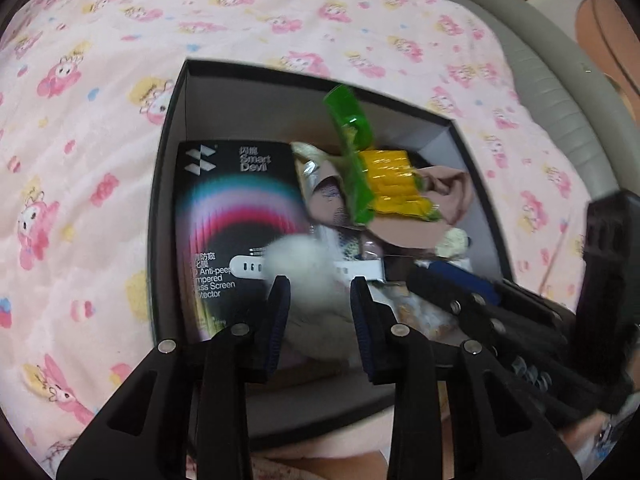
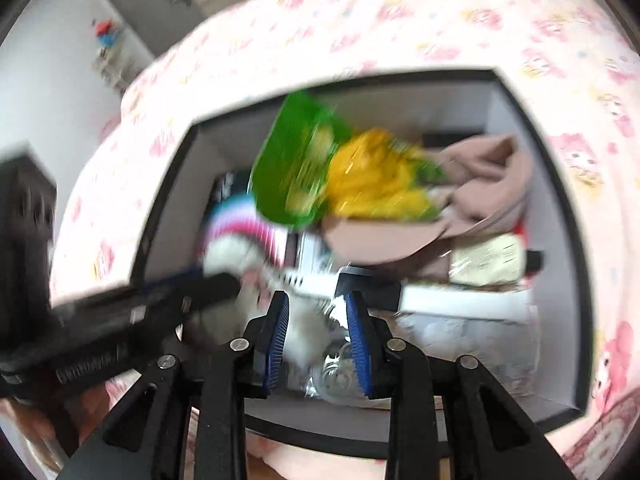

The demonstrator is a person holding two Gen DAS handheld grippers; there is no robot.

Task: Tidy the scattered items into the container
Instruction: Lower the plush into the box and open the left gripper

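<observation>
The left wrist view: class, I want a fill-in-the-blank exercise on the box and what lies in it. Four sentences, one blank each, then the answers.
1. The black box stands on a ____ bedspread printed with cartoon figures.
2. The snack packet on the pile is green and ____.
3. The words "Smart Devil" are printed on the flat ____ package.
4. The beige cloth lies ____ the box.

Answers: pink; yellow; black; inside
</observation>
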